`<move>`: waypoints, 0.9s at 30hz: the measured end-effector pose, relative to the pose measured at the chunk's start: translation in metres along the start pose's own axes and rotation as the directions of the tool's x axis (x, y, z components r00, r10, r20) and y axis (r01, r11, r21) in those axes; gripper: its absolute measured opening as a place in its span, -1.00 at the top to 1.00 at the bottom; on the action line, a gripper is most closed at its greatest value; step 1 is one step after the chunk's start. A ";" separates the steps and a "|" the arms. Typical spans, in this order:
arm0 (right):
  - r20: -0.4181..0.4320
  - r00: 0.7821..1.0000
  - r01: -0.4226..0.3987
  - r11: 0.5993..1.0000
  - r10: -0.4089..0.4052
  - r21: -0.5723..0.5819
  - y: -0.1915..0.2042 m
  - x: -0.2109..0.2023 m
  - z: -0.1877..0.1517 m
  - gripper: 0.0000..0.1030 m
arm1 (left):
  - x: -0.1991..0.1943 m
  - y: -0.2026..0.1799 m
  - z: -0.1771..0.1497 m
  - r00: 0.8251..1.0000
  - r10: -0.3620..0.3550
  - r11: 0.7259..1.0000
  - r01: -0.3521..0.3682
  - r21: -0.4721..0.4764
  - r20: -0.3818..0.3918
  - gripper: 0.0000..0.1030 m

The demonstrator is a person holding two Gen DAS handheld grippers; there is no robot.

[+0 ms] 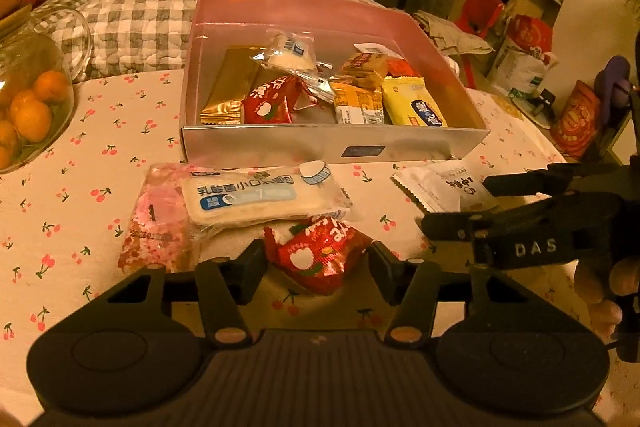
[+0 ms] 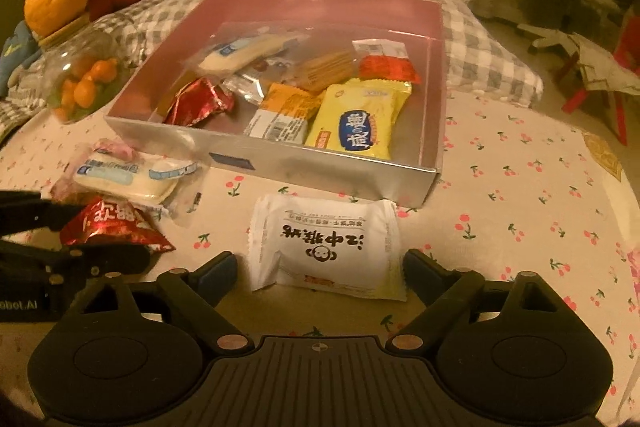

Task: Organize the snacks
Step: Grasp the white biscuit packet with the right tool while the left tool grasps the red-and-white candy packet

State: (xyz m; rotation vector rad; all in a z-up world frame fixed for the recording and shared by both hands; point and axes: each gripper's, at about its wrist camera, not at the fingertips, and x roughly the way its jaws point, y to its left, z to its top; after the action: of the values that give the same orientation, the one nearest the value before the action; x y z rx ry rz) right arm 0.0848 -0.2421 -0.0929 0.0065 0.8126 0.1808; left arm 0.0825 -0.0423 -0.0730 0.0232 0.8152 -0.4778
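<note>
left gripper (image 1: 316,263) half open around red packet (image 1: 320,255), contact unclear. right gripper (image 2: 320,267) wide around white packet (image 2: 326,247), untouched. bare tablecloth (image 2: 520,227) lower right; box (image 1: 332,147) rim centre frame.

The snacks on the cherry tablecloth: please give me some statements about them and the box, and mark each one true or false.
1. The white snack packet lies inside the box. False: it lies on the tablecloth in front of the box, between the open fingers of the right gripper.
2. The red snack packet on the cloth sits between the fingers of the left gripper. True.
3. The box is empty. False: it holds several snacks, among them a yellow packet.
4. A glass jar with small oranges stands left of the box. True.
5. The bread packet with blue print stands upright. False: it lies flat, partly over a pink packet.
</note>
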 end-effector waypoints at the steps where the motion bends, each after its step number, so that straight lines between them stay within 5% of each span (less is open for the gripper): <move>1: -0.002 1.000 0.001 1.000 -0.001 0.004 0.000 0.000 0.001 -0.76 | 0.000 -0.001 0.000 1.000 -0.001 1.000 0.001 0.002 -0.003 0.08; 5: 0.001 1.000 0.010 1.000 -0.010 0.017 0.000 0.002 0.003 -0.72 | -0.001 -0.004 0.000 1.000 0.011 1.000 -0.011 0.017 -0.011 0.19; 12: 0.013 1.000 0.022 1.000 -0.022 0.006 0.003 0.000 0.005 -0.28 | -0.003 -0.008 0.000 1.000 0.000 1.000 0.000 0.024 -0.031 0.40; 27: 0.014 1.000 0.001 0.999 -0.002 0.035 0.003 -0.016 0.003 -0.21 | -0.016 -0.011 0.001 1.000 -0.006 1.000 0.006 0.023 -0.015 0.46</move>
State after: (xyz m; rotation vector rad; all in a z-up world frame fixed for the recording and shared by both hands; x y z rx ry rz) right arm 0.0751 -0.2417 -0.0790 0.0403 0.8013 0.1648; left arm 0.0694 -0.0459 -0.0598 0.0459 0.8241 -0.4929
